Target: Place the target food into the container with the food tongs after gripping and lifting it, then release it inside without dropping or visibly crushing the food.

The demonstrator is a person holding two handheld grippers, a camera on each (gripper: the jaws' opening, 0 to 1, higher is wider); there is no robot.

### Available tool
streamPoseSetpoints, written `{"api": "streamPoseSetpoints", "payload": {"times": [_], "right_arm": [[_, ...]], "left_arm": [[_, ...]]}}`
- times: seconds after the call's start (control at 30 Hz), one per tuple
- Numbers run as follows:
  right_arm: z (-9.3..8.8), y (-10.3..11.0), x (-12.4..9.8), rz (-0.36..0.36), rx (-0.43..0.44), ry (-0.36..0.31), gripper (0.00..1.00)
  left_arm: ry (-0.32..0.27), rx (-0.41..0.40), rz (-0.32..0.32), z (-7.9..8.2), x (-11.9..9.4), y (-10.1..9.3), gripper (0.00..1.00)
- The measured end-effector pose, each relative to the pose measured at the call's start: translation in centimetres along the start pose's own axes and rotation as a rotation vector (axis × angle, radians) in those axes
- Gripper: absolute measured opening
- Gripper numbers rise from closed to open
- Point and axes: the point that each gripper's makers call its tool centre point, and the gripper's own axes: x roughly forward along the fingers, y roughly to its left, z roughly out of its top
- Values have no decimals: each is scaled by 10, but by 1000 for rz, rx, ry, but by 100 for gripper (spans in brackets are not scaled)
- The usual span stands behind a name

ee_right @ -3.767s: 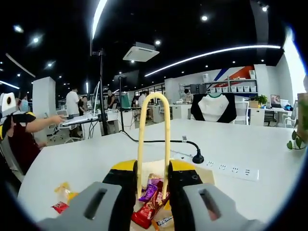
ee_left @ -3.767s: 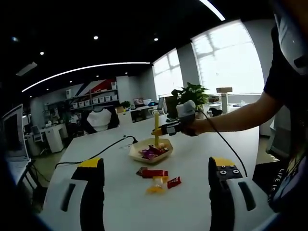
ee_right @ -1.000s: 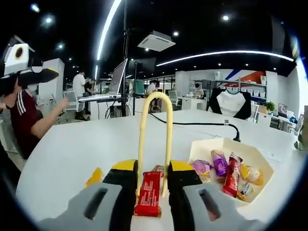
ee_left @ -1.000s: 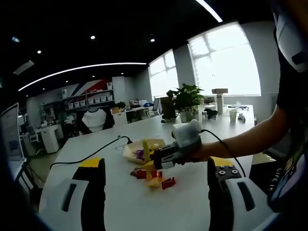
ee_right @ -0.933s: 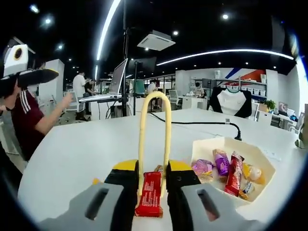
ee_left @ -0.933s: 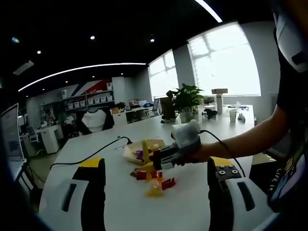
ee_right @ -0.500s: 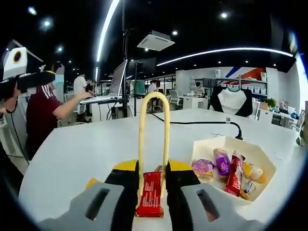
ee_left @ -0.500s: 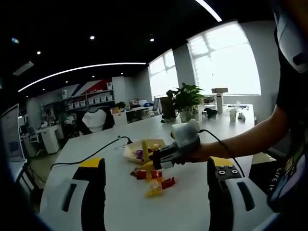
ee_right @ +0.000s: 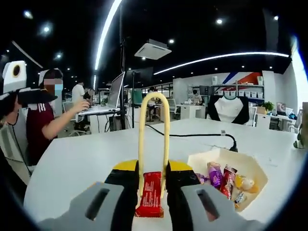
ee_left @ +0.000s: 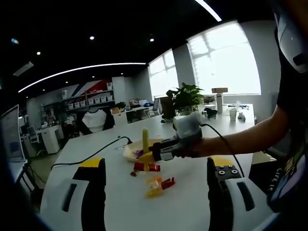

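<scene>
The right gripper (ee_right: 152, 192) squeezes the yellow tongs (ee_right: 153, 139) narrow onto a red snack bar (ee_right: 150, 194), with the container (ee_right: 255, 179) lying near right.

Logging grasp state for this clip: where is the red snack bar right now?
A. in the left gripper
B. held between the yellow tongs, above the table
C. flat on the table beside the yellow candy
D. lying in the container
B: the red snack bar sits pinched between the yellow tongs held in the right gripper; in the left gripper view it hangs clear above the table, short of the container.
</scene>
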Motion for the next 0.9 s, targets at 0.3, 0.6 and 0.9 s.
{"api": "streamPoseSetpoints", "payload": {"times": [0.3,0.6,0.9], "right_arm": [[16,-14,-4,-31,-11,-16,17],[30,-46,-18,-79,-38,-20,17],[25,-106,-35,-197,-7,16,17]], "left_arm": [[-3,-4,0,0,1,-1,91],[-16,-9,-1,1,2,-2,91],[-19,-6,-7,2,1,-3,91]]}}
